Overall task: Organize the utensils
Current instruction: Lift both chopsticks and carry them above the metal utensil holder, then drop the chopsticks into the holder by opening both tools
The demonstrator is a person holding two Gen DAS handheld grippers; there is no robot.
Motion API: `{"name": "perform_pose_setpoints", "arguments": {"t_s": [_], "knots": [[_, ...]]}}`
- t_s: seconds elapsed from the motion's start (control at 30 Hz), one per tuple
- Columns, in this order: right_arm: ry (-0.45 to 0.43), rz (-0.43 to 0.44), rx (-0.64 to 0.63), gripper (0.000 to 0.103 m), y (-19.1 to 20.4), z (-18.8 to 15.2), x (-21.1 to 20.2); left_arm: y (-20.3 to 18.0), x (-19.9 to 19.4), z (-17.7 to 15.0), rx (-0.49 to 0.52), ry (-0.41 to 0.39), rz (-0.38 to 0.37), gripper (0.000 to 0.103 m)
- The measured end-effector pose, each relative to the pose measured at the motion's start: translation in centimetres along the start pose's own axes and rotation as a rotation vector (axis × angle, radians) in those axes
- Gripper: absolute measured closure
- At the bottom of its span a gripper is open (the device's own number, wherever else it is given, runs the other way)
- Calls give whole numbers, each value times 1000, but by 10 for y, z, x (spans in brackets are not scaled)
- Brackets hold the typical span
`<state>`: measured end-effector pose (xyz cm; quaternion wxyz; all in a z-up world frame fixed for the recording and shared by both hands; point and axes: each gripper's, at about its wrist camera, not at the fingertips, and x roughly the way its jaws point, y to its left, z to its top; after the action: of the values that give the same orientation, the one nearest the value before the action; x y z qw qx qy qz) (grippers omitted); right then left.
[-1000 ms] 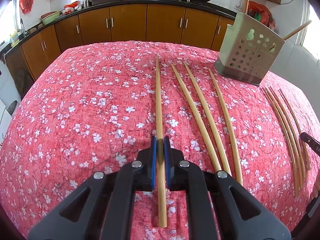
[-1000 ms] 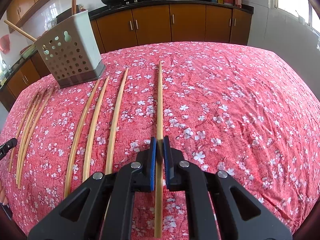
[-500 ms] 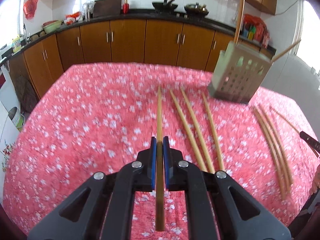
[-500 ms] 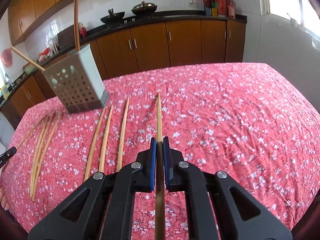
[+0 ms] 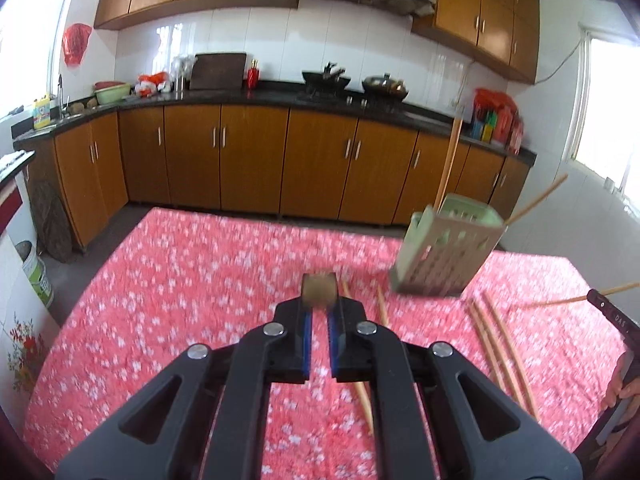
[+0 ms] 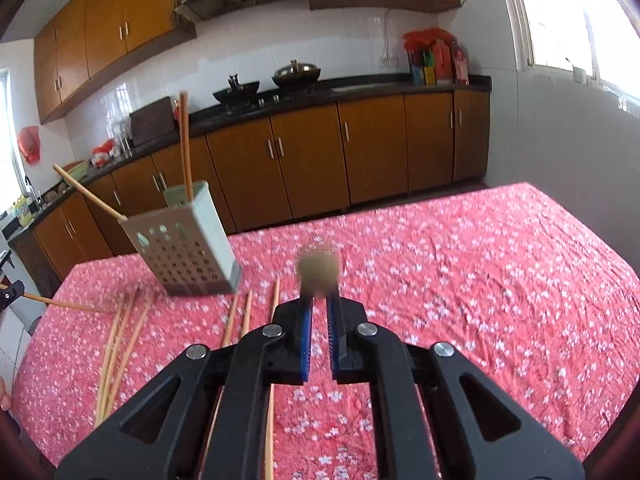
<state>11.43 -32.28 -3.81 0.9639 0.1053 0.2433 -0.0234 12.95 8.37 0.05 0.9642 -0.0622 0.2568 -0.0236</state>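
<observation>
My left gripper [image 5: 319, 309] is shut on a wooden chopstick [image 5: 319, 291], which points away from the camera so only its blurred near end shows. My right gripper [image 6: 318, 305] is shut on another chopstick [image 6: 318, 270] in the same way. Both are raised above the red floral tablecloth [image 5: 180, 300]. The perforated pale-green utensil holder [image 5: 444, 252] [image 6: 188, 248] stands at the far side with two chopsticks sticking out of it. More chopsticks [image 5: 498, 354] [image 6: 120, 344] lie loose on the cloth.
Three single chopsticks [image 6: 242, 320] lie side by side before the holder. The other gripper's tip [image 5: 604, 304] shows at the right edge, and a person's hand [image 5: 628, 388] below it. Brown kitchen cabinets [image 5: 248, 160] and a counter run behind the table.
Both grippers have risen off the cloth with their chopsticks and tilted up toward level. The table has dropped lower in both views and more of the kitchen wall shows.
</observation>
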Motion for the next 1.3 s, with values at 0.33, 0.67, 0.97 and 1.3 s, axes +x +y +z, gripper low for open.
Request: {"name": "perform_pose_setpoints", "arguments": {"t_s": [0.33,0.67,0.97,1.3], "knots": [[-90,143,11,95,25,40,-24,-21,-25,44,17,-95,-57,95],[-275,286,-11,95,77,93,-47,-79,-49,94,22,-262,-203,96],[-330,268,-11,95,92,115,-10,-120,-25,133,6,-415,-190,96],[-191,232,-50,95,103,96,41,-129,69,116,5,-260,-155,95]]}}
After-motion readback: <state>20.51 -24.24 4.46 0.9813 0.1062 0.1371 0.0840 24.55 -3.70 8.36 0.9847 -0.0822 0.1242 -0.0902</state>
